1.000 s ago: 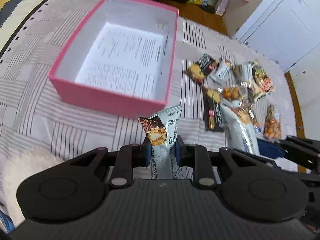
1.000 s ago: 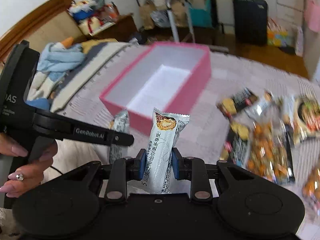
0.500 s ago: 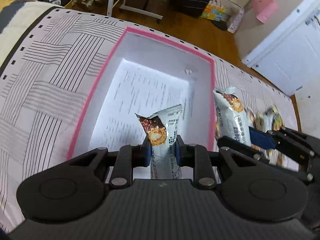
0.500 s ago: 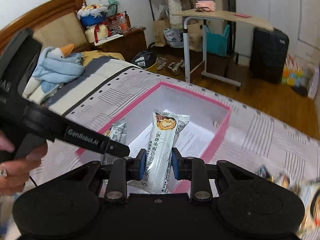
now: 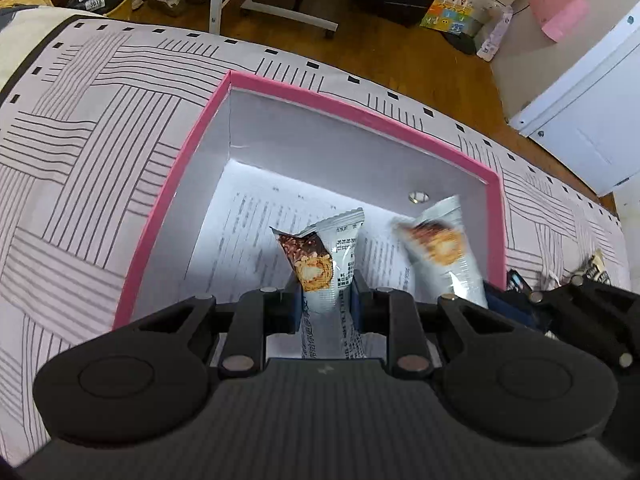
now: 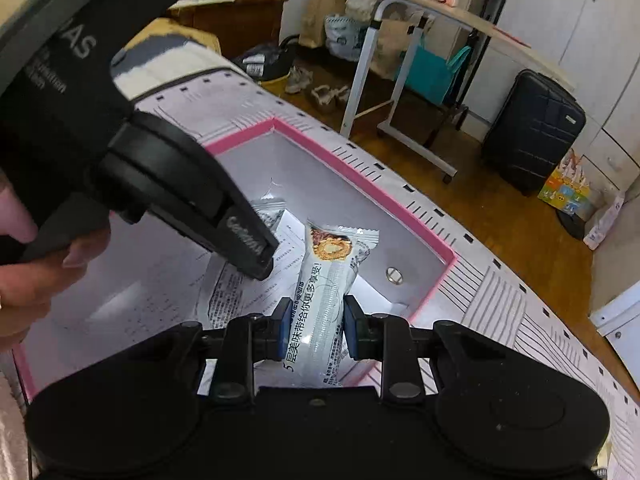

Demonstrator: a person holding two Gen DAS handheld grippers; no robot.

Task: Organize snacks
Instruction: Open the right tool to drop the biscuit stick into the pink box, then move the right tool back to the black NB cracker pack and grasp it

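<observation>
Pink-walled box [image 5: 192, 148] sits on the striped bedspread [image 5: 80, 140], open top, with a printed sheet [image 5: 248, 224] lining its floor. No snacks lie loose inside where the floor shows.

Left gripper [image 5: 326, 300]: pads clamped on 1 silver snack pack [image 5: 320, 264], held upright, its printed end poking up over the box interior near the middle of the floor. Right gripper [image 6: 314, 324]: pads likewise closed on a 2nd silver snack pack [image 6: 332, 276], upright, over the box's right-hand end near the small metal stud [image 6: 394, 274] in the wall. In the right wrist view the left gripper's body crosses at left, with a hand [image 6: 36, 272] on its handle, so the 2 tools work close together. A few more wrappers [image 5: 596, 268] show on the bedspread just past the box's right wall.

Step in hand, as judged: set both packs down inside the box.

Notes for doing it well:
- Lower each pack until its free end is near the paper before letting go, so it does not bounce or tip against a wall.
- Lay the 2 packs flat and parallel, 1 by each long wall, leaving floor for the remaining snacks.
- Keep the grippers from colliding; release 1, withdraw, then the other.
</observation>
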